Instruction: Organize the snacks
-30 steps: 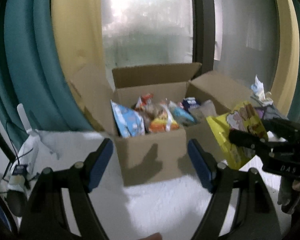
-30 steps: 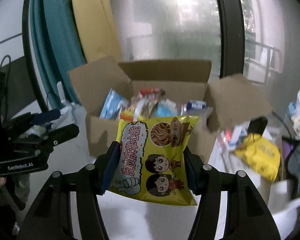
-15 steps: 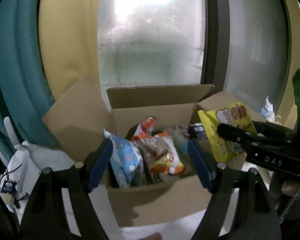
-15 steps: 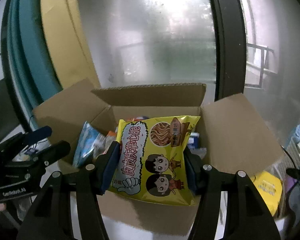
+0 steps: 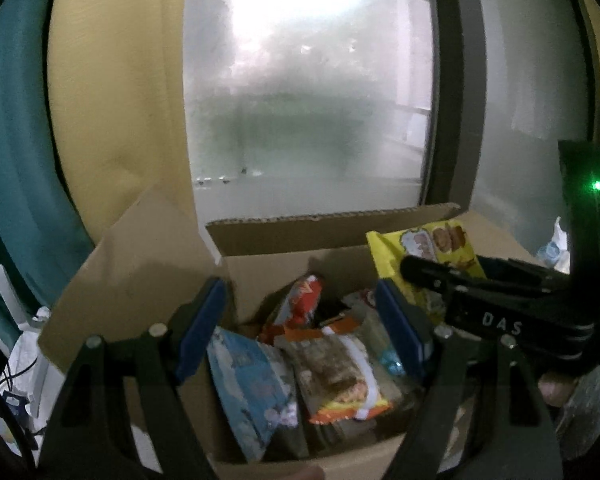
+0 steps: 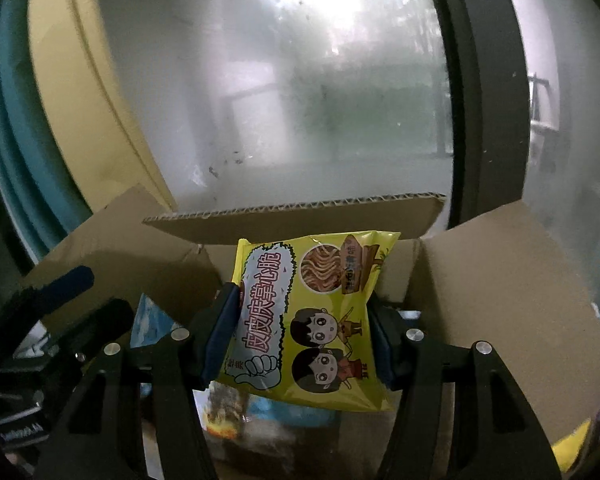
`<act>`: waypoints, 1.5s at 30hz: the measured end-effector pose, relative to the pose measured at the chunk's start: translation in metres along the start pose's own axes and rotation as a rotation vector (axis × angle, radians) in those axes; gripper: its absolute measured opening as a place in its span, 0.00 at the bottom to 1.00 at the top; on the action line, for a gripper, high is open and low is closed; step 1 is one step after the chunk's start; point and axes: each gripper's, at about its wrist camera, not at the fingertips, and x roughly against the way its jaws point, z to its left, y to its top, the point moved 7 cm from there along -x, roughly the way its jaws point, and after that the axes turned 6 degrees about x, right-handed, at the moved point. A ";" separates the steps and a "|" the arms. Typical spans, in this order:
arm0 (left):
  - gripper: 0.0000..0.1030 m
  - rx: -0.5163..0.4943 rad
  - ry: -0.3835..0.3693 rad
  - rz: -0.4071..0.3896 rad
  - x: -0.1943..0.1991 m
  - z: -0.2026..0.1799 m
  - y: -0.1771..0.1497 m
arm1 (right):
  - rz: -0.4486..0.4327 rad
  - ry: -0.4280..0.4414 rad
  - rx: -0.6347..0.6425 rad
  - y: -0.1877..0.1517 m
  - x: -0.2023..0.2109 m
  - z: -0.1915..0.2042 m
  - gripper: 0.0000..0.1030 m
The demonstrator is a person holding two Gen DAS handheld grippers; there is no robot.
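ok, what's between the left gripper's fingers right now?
Nothing held. In the left wrist view the left gripper is open over the cardboard box; only the packed snacks show through the gap.

From my left wrist view: an open brown corrugated cardboard box (image 5: 140,264) stands on a white surface, of which I see only a sliver at the lower left (image 5: 142,452). Its four flaps are folded outward, the back flap upright before the frosted window. Inside, snack packets are packed close and stand on end: a light blue printed packet (image 5: 252,388) at the left, touching a clear packet with orange edging and brown contents (image 5: 336,376) in the middle, and behind them a red-and-white packet (image 5: 304,296) leaning toward the back wall. From my right wrist view, the box's right flap (image 6: 500,280) slopes outward.
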 end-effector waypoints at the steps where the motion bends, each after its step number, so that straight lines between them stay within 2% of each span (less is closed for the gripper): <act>1: 0.76 0.000 0.002 0.003 -0.002 0.001 0.001 | 0.006 0.002 -0.006 0.002 -0.003 0.000 0.61; 7: 0.76 0.022 0.023 0.025 -0.014 0.019 0.004 | 0.061 0.002 -0.089 0.005 -0.026 -0.006 0.63; 10: 0.76 0.030 0.017 0.031 -0.014 0.022 0.004 | 0.110 -0.063 -0.096 -0.001 -0.037 -0.013 0.70; 12: 0.76 0.032 0.011 0.033 -0.014 0.023 0.004 | 0.111 -0.070 -0.114 -0.003 -0.037 -0.016 0.80; 15: 0.76 0.037 0.010 0.032 -0.012 0.023 0.003 | 0.098 -0.079 -0.109 -0.003 -0.030 -0.016 0.81; 31: 0.76 0.056 -0.015 0.000 0.038 0.021 0.001 | 0.047 -0.130 0.001 -0.004 0.044 0.005 0.81; 45: 0.76 0.045 -0.004 -0.074 0.122 0.017 -0.010 | -0.080 -0.161 0.095 -0.008 0.144 0.053 0.81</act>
